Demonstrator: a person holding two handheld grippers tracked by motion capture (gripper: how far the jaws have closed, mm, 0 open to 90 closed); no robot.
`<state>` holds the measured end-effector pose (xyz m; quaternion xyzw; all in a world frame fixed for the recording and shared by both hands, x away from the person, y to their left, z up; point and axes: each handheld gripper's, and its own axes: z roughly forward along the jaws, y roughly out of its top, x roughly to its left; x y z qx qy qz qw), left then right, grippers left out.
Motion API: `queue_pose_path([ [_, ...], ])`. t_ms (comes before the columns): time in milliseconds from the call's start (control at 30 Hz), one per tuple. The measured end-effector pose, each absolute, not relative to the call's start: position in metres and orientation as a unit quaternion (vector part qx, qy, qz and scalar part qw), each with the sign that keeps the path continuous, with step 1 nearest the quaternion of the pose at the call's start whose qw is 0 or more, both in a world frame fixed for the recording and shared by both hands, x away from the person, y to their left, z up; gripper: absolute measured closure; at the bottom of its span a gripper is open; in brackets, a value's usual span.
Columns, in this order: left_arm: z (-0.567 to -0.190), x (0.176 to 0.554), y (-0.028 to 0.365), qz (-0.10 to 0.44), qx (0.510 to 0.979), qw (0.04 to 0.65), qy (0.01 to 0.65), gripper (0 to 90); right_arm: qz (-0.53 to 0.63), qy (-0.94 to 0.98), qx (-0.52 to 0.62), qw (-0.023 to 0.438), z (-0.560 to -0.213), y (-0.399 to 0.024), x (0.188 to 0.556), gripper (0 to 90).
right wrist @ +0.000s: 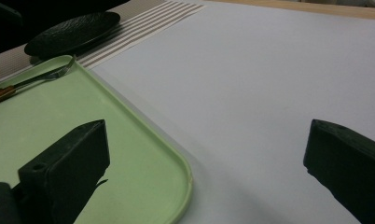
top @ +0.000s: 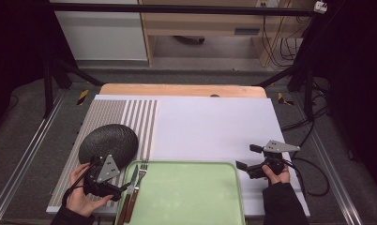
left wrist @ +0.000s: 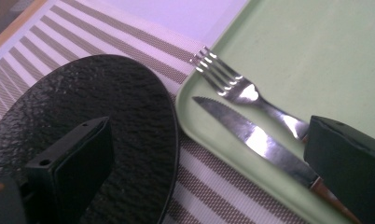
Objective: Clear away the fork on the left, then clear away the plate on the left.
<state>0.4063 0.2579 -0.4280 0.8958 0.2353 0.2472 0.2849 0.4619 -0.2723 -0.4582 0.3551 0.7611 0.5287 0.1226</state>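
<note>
**Operator A:** Status of the left gripper (top: 123,186)?

**Operator B:** Its jaws stand wide apart and hold nothing. In the left gripper view one jaw hangs over the black plate (left wrist: 90,126) and the other over the handles of the knife (left wrist: 251,137) and fork (left wrist: 237,88). Both utensils lie side by side along the left edge of the green tray (top: 191,194), tips pointing away from the person, the knife nearer the rim.

**Operator A:** And the plate's position?

**Operator B:** The plate rests on the striped placemat (top: 130,115), just beside the tray's left rim. Whether it touches the rim cannot be told.

**Operator A:** Right gripper (top: 247,157)?

**Operator B:** Jaws wide, empty. It hovers over the white board (top: 214,126) off the tray's right corner, well apart from the cutlery.

**Operator A:** Step in hand?

**Operator B:** Judged as the approach to a utensil pick-up; nothing is grasped yet.

**Operator A:** Requirement for the next move?

**Operator B:** Probably shift the left gripper toward the tray so that both jaws straddle one handle only, lower to the tray surface, then close. The handles lie close together, so a double grasp is the likely risk.
</note>
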Motion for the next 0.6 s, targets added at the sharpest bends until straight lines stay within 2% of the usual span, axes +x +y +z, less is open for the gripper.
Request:
queue_pose_path([
  [600, -0.433, 0.411, 0.275, 0.296, 0.902, 0.233, 0.211, 1.5, 0.528, 0.761, 0.356, 0.124, -0.458, -0.272, 0.462, 0.6],
])
